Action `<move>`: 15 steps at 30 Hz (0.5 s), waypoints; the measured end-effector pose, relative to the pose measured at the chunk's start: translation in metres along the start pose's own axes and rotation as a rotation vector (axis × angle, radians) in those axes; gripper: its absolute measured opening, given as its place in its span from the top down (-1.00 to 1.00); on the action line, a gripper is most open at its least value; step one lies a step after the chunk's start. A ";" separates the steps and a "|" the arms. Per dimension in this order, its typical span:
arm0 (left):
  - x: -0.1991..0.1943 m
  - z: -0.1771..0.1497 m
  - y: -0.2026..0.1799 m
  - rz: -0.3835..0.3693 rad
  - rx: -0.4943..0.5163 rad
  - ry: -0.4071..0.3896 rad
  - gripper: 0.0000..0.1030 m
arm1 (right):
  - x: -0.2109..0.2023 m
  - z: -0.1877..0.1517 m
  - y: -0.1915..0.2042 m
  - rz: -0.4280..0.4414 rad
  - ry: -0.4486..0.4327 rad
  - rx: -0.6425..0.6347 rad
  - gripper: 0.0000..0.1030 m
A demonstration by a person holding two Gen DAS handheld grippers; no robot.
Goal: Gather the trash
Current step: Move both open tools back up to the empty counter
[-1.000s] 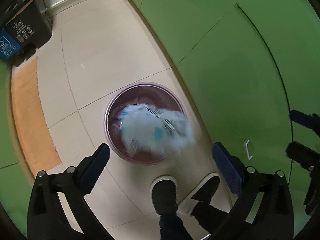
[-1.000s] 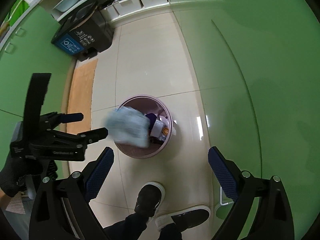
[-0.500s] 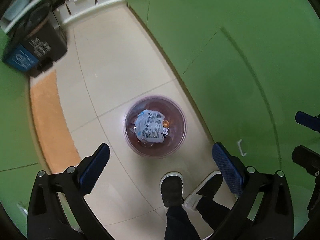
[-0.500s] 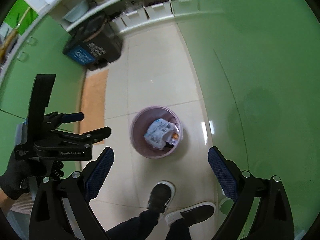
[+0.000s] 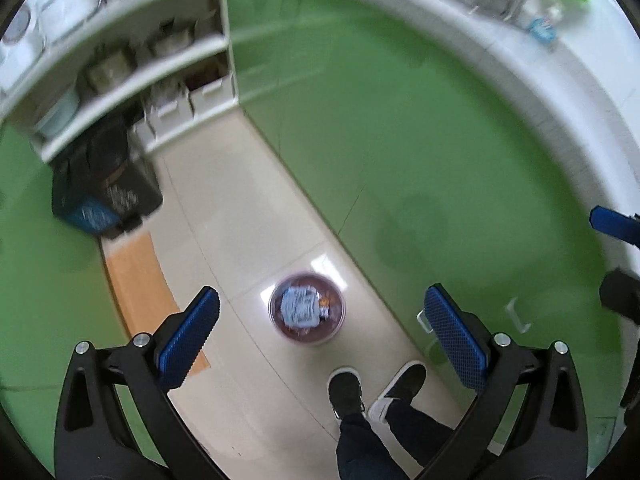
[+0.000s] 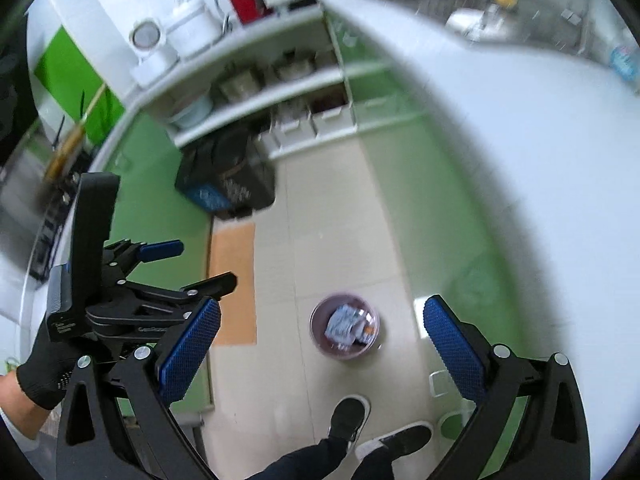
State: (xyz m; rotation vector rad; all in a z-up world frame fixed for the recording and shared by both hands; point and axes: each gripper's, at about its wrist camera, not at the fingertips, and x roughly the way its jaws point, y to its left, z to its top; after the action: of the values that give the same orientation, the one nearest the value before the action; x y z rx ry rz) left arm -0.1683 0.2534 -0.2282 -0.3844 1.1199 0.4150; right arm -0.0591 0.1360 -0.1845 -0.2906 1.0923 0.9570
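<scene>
Down on the cream tiled floor [image 5: 224, 216], your round mauve plastic bin [image 5: 307, 309] holds the crumpled white-and-blue wrapper [image 5: 298, 306], just ahead of your 2 dark shoes [image 5: 345, 393]. Your left gripper [image 5: 320, 330] gapes wide, empty. Your right gripper [image 6: 318, 338] is opening, nothing between its blue pads [image 6: 454, 350].

Right hand-held gripper [image 6: 320, 338] jaws opening, empty, pink bin [image 6: 345, 327] of trash on floor below, shoes [image 6: 348, 420] nearby
</scene>
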 end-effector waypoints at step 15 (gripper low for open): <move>-0.114 0.077 -0.125 -0.100 0.255 -0.175 -0.95 | -0.171 -0.019 -0.097 -0.351 -0.218 0.250 -0.89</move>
State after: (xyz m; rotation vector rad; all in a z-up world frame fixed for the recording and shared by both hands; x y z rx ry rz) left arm -0.0881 0.1703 -0.0830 -0.1749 0.9643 0.2092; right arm -0.0168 -0.0197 -0.0711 -0.1602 0.9110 0.5191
